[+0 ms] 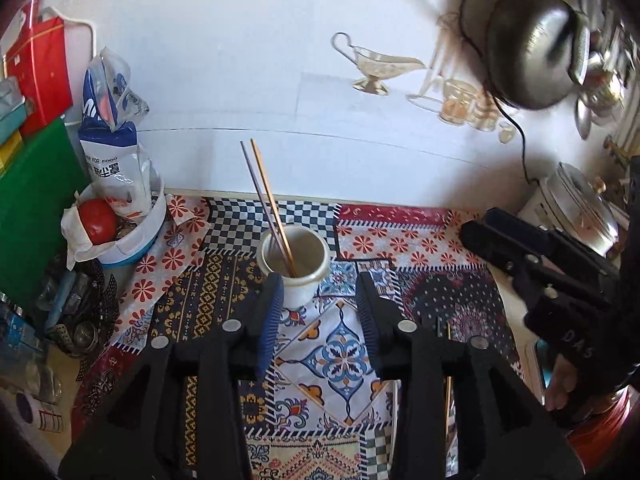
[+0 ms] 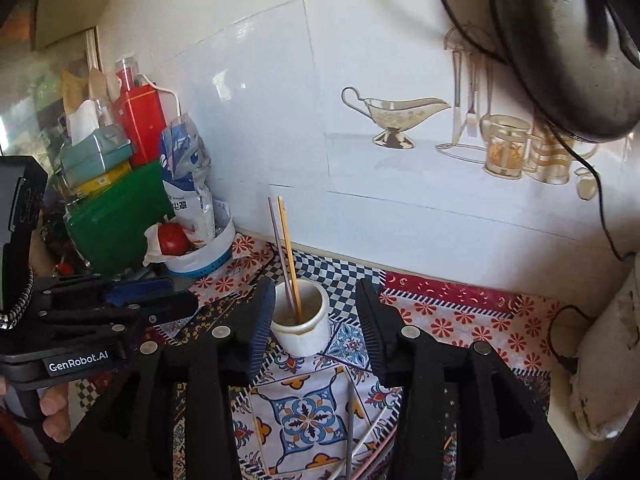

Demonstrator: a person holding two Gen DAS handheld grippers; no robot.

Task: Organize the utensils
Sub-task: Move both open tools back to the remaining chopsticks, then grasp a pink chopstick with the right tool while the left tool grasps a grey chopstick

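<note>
A white cup [image 1: 296, 268] stands on the patterned cloth near the tiled wall, holding two chopsticks [image 1: 268, 200], one grey and one wooden, that lean left. My left gripper [image 1: 320, 312] is open and empty just in front of the cup. My right gripper [image 2: 316, 328] is open and empty, its jaws on either side of the cup [image 2: 302, 320] with its chopsticks [image 2: 286, 248]. More chopsticks [image 2: 352, 432] lie on the cloth under the right gripper. The right gripper also shows at the right of the left wrist view [image 1: 532, 256].
A white bowl [image 1: 140, 236] with a tomato and a bag stands at the left, by a green box [image 1: 36, 200] and jars. A dark pan [image 1: 532, 44] hangs at the upper right. A white appliance [image 1: 576, 208] stands at the right.
</note>
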